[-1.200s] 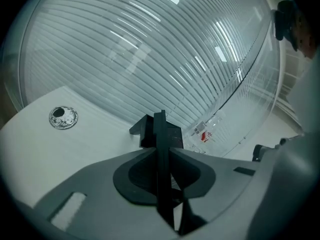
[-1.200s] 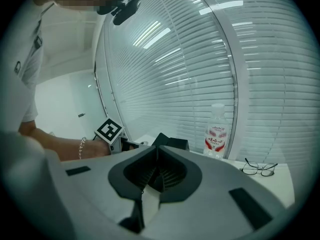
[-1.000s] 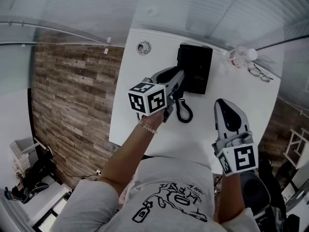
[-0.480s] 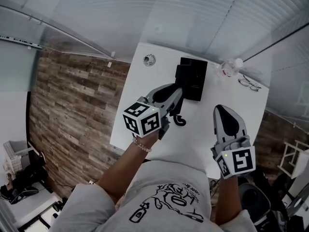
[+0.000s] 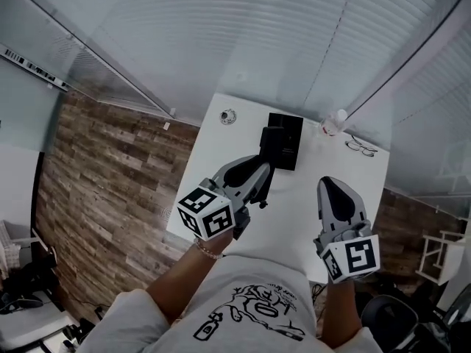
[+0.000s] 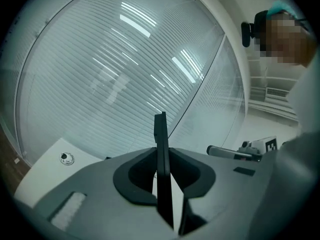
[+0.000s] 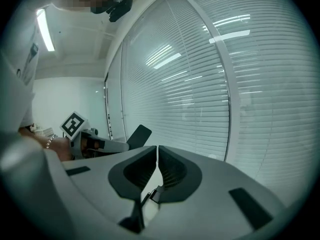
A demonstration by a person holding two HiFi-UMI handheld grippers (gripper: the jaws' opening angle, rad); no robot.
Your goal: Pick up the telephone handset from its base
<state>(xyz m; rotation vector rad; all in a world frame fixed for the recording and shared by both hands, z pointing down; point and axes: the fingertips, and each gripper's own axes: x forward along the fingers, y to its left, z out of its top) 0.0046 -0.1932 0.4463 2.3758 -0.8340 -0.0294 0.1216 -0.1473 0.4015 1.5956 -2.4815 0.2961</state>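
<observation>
While both claws hang low in the head view, the right gripper point(image 5: 330, 188), lower right, has its jaws pressed together on nothing. Left of it, the left gripper point(image 5: 257, 173) is clamped on the telephone handset point(image 6: 160, 134) — a thin black slab standing edge-on between its pads. Beyond, near the frame's centre, the base point(image 5: 288, 144) sits on the white table point(image 5: 217, 145), the handset's far end overlapping it. Farther back lie a bottle point(image 5: 335, 123) and glasses point(image 5: 361, 147). The lift looks done — the handset appears clear of its cradle; only holding it steady seems left.
</observation>
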